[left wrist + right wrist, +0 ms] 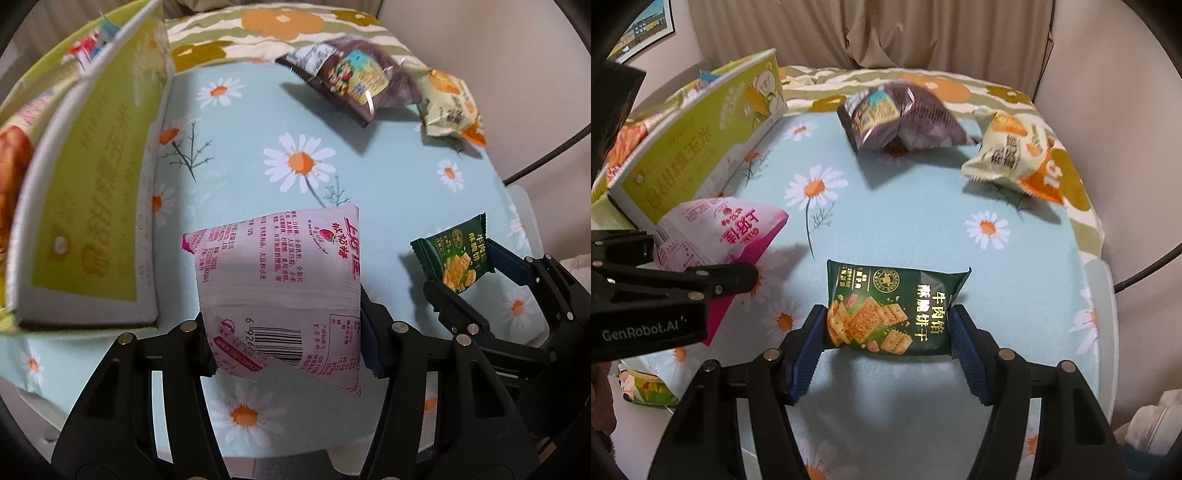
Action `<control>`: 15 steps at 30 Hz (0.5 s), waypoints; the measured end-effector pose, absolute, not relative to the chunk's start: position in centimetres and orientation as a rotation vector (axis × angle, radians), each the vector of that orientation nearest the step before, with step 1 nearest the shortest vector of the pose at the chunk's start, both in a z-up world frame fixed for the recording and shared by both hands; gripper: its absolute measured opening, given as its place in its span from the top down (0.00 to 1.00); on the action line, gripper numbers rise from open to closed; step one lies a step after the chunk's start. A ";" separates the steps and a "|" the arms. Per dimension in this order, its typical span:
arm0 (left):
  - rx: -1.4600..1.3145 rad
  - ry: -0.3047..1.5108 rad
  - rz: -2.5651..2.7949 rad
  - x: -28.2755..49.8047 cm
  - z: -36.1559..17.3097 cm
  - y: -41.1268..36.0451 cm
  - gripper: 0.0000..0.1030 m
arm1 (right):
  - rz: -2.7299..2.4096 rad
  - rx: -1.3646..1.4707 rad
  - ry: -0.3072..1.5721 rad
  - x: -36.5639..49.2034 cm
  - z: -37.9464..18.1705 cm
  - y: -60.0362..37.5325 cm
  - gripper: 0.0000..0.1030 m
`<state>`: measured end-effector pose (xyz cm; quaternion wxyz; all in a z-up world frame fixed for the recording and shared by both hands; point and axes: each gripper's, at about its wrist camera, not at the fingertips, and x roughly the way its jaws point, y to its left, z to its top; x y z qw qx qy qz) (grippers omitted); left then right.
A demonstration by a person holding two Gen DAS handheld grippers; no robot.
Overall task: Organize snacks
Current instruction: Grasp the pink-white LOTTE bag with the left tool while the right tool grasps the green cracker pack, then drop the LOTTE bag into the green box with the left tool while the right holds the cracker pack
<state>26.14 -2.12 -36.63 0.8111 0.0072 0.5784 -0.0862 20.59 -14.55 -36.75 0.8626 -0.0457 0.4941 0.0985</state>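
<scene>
My left gripper is shut on a pink snack bag and holds it above the daisy tablecloth; the bag also shows in the right wrist view. My right gripper is shut on a green cracker packet, which also shows at the right of the left wrist view. A yellow-green cardboard box with snacks inside stands at the left, next to the pink bag. A purple bag and a cream-orange bag lie at the far side.
The table's right edge drops off beside a black cable. Curtains hang behind the table. A small green wrapper lies low at the left, below the table edge.
</scene>
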 end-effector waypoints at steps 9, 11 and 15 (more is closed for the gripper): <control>-0.039 1.108 -0.180 24.1 -29.2 -2.8 0.49 | 0.244 -0.116 0.962 19.9 -30.5 -16.0 0.40; -0.059 1.082 -0.167 23.7 -27.4 -2.5 0.49 | 0.270 -0.117 0.946 20.0 -28.7 -16.1 0.40; -0.101 1.021 -0.116 23.0 -23.9 -0.8 0.49 | 0.335 -0.133 0.903 20.5 -25.1 -15.6 0.40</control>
